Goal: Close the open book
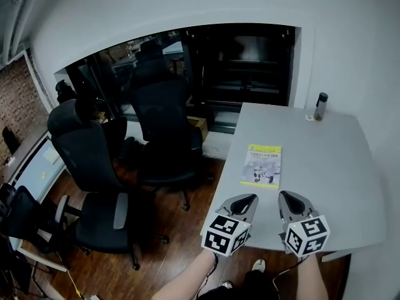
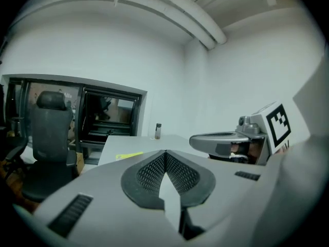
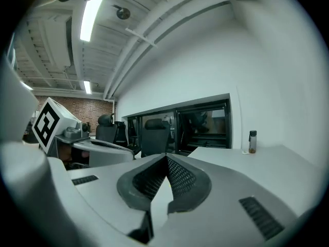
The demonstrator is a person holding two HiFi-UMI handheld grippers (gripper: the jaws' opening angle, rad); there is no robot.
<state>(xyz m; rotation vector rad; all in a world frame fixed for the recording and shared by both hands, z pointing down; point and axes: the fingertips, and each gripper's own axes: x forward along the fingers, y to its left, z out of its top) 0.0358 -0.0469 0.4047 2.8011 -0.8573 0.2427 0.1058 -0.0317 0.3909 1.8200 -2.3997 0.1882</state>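
Centre frame, on grey table [image 1: 337,167]: thin yellow-white book [image 1: 261,165], long axis up-frame, above left gripper [image 1: 248,199] and right gripper [image 1: 286,195], equally near; both jaws together, empty.

An office: black swivel chairs [image 1: 87,158] beside a white table [image 1: 337,167], glass partition [image 1: 250,61] behind.

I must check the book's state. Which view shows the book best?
The head view: the book lies flat on the table, its whole cover seen from above. The left gripper view shows only its thin yellow edge. The right gripper view does not show it.
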